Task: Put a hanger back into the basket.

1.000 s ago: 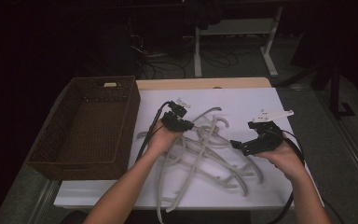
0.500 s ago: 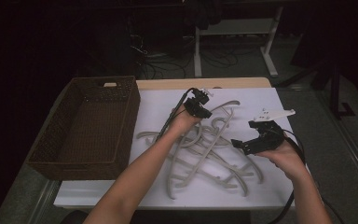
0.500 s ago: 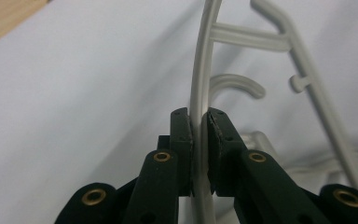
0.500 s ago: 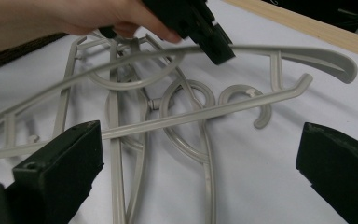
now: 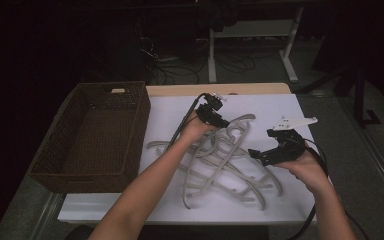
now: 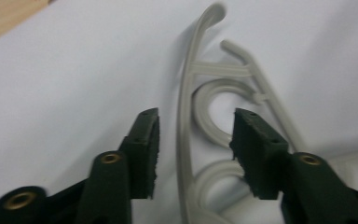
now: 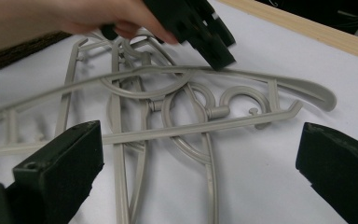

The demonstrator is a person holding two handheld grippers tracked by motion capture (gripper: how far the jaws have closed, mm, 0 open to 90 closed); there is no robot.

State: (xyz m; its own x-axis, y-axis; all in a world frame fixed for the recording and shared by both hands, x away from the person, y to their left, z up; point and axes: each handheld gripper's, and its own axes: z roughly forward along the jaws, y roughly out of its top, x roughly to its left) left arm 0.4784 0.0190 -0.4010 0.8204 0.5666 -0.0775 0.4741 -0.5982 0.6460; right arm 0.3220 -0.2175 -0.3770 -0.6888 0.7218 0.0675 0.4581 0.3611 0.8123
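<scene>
Hangers of pale grey plastic lie tangled in a heap on the white surface, just right of the empty wicker basket. At the heap's far end the left hand-held gripper has just been opening its jaws; they now stand partly apart astride the curved arm of one hanger, pads not pressing on it. The right hand-held gripper hovers over the heap's right side, jaws spread wide and empty (its own view looks through them onto crossed hangers). Risk from here, as I judge it: hooks and bars interlock, so closing on that one arm and lifting could drag neighbours along or let the thin plastic slip free.
</scene>
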